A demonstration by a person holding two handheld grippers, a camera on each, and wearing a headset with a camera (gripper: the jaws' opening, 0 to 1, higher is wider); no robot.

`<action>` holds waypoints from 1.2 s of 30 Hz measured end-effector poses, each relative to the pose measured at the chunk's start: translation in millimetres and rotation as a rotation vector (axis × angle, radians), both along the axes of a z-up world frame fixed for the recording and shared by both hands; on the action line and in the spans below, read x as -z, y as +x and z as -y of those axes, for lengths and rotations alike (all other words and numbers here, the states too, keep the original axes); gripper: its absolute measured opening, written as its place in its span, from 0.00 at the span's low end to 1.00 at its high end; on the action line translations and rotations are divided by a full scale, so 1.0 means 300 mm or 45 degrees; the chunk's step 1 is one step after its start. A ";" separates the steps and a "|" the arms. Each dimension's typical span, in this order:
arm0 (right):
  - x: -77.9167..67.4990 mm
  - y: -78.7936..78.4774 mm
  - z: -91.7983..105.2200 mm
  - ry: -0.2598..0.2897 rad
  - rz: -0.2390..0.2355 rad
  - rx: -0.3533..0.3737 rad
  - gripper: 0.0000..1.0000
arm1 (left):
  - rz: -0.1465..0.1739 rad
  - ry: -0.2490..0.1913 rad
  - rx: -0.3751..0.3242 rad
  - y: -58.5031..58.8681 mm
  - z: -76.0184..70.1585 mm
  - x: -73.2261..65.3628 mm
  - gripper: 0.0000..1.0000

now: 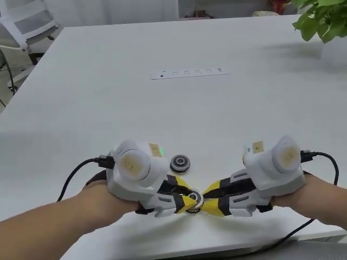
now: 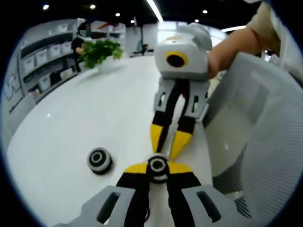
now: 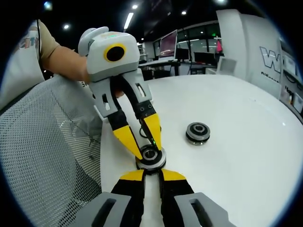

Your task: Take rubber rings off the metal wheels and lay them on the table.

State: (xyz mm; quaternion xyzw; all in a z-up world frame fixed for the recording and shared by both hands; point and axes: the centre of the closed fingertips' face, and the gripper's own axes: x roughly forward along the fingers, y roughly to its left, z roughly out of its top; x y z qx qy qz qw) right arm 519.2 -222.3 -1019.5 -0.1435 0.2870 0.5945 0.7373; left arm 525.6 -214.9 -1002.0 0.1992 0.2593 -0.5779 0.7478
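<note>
the left tongs (image 2: 157,171) are closed on a small round metal wheel with a black rubber ring (image 2: 157,165). their two yellow tips press on the wheel from both sides, and it sits between them. the right tongs (image 3: 151,177) are almost shut, with just a thin gap between the yellow tips. those tips touch the edge of the same wheel from the other side. i cannot tell if they pinch the rubber ring or just lean on it.

in the head view the left tongs (image 1: 187,200) and the right tongs (image 1: 206,203) point at each other. they meet at the wheel (image 1: 195,199), close to the near edge of the big white table (image 1: 162,114).

a second small metal wheel with a black rubber ring (image 1: 180,162) lies flat on the table just past the left tongs, not touching them. its ring is on it.

a person's left hand (image 1: 100,197) holds the white body of the left tongs, and the right hand (image 1: 317,197) holds the right ones. a black cable (image 1: 76,176) runs out from the left tongs.

farther up the table lies a flat white power strip (image 1: 190,72). green plant leaves (image 1: 322,19) show at the far right corner. in the right gripper view a white mesh chair (image 3: 52,156) stands beside the table.
</note>
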 end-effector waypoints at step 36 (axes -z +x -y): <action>-0.019 0.043 0.028 0.196 -0.404 0.371 0.00 | 0.029 0.010 -0.001 0.003 0.011 0.002 0.13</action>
